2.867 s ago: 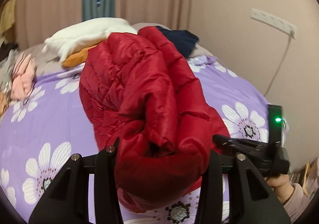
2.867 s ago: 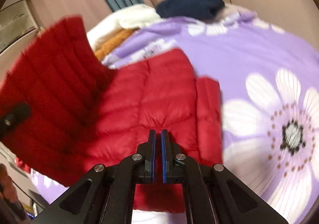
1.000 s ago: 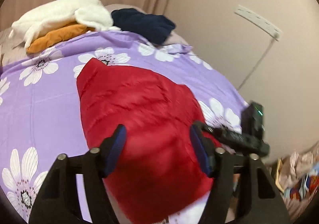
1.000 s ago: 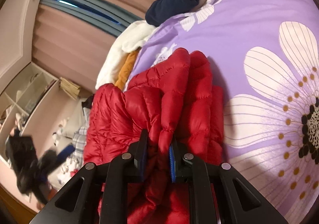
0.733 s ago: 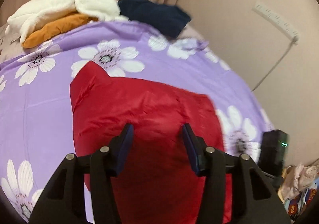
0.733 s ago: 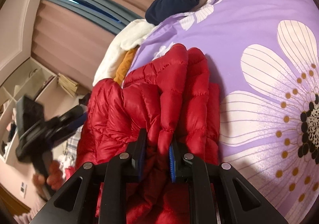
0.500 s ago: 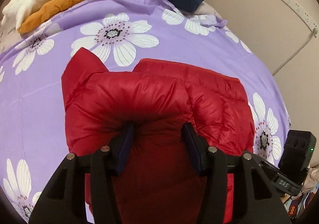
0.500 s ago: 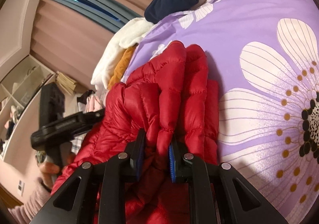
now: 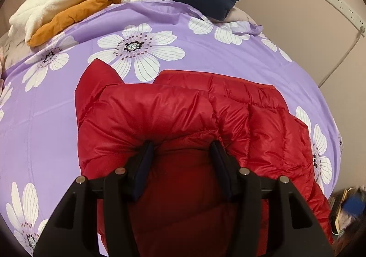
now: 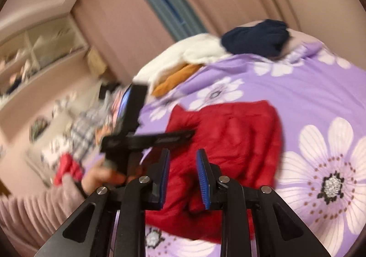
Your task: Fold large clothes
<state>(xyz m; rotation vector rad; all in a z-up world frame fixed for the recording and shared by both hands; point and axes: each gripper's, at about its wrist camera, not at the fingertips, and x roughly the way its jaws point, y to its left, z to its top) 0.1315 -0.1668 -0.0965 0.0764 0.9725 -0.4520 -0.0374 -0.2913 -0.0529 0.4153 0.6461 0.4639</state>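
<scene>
The red puffer jacket (image 9: 183, 124) lay folded on the purple floral bed (image 9: 205, 56). The left gripper (image 9: 181, 154) pinched a thick fold at its near edge. The right gripper (image 10: 181, 179), blurred, seemed lifted clear, its jaws opening with nothing between them.

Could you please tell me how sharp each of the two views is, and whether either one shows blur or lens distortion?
Left wrist view: sharp throughout; the shiny red quilted puffer jacket and purple flowered bedsheet are crisp, with fisheye bulging and dark corners. Right wrist view: motion-smeared, worst over the shelves and clutter on the picture's left; the jacket's quilting is lost, though the right gripper itself stays sharp.
</scene>
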